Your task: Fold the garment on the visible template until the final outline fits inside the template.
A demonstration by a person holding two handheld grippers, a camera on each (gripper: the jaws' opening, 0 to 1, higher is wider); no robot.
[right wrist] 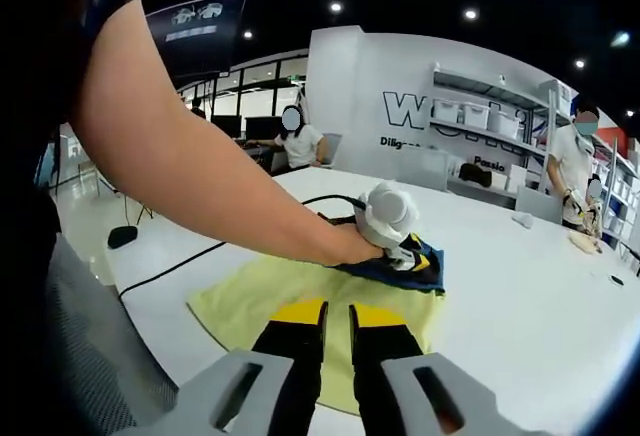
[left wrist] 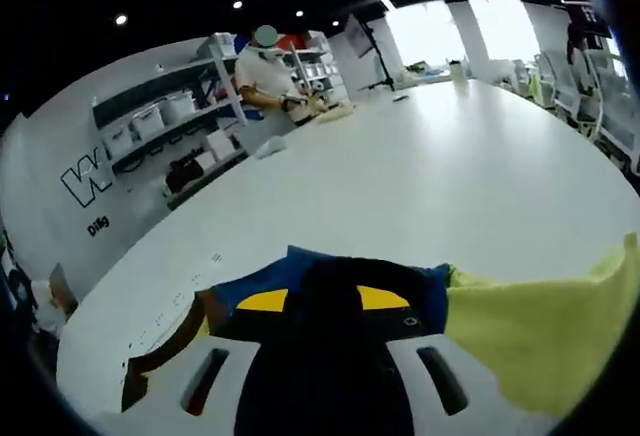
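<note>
- Two partial wall words read "W" and "Dilig" [right wrist: 398, 142].
- Left fingers [left wrist: 322, 298] clamp blue cloth [left wrist: 262, 278]; the right gripper view shows the whole yellow garment [right wrist: 250, 306] on the worktop [right wrist: 520, 306].
- Right fingers [right wrist: 336, 328] nearly together, gripping nothing.

Large dark lettering stood on the white wall [right wrist: 370, 86] in the right gripper view: it began "Wo", with the rest hidden behind shelving [right wrist: 480, 116]. Beneath it ran a smaller line starting "Dilige", and farther right a word that looked like "Passio". In the left gripper view the same wall [left wrist: 60, 146] carried a big "W" and, lower, small letters reading roughly "Dilig". Nothing else could be read.
</note>
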